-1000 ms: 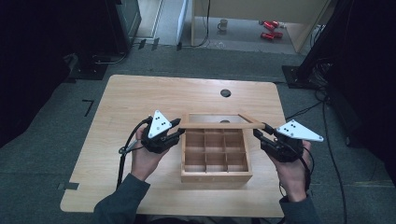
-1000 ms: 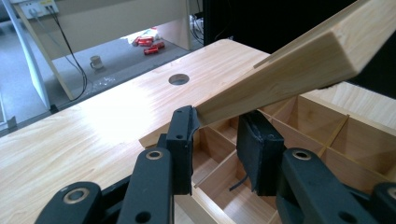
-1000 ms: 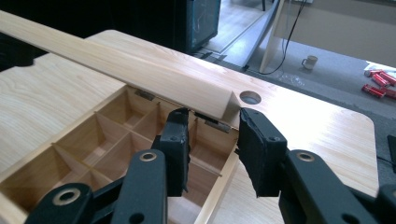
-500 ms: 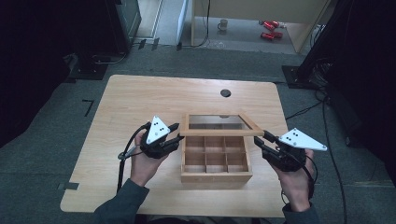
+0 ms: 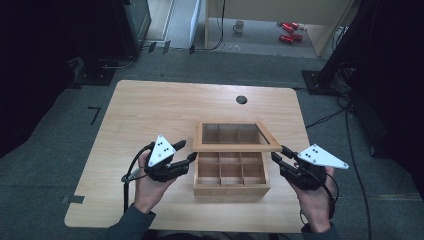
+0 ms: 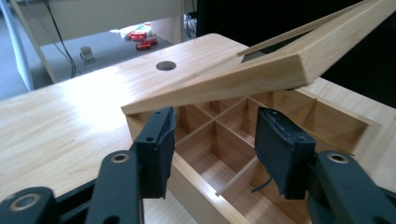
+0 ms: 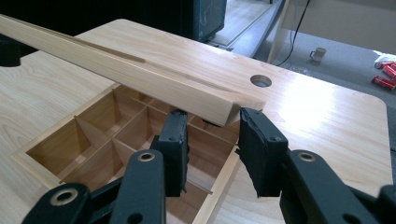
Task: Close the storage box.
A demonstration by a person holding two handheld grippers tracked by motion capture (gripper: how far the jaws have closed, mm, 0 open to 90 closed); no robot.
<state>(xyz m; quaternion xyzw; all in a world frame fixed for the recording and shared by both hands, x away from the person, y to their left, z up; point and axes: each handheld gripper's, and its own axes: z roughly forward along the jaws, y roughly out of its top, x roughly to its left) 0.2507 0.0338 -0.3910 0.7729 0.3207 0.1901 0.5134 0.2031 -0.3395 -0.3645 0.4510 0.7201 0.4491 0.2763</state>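
On the pale wooden bench (image 5: 150, 107), near its front edge: one light wooden box with nine square compartments (image 5: 231, 172), all bare as far as the views show. Its hinged lid, a wooden frame with a clear pane (image 5: 235, 136), stands raised partway, tilted up and back over the rear row.

Left claw (image 5: 186, 151): held in the person's left hand, just beside the box's left wall. Its jaws have just been opening and now stand wide apart; in the left gripper view the lid's front corner (image 6: 289, 70) hangs above the pads, nothing pressed between them.

Right claw (image 5: 279, 154): held in the right hand at the lid's right front corner. In the right gripper view the lid's corner (image 7: 233, 109) lies at the pad tips; whether the pads press on it cannot be told, though that claw seems to carry the lid.

Progress, as judged: the lid is off its seat and about half raised, with the left side let go. Left to do: swing the lid fully back to rest open.

Also present: round cable hole (image 5: 241, 99) in the bench's far side.
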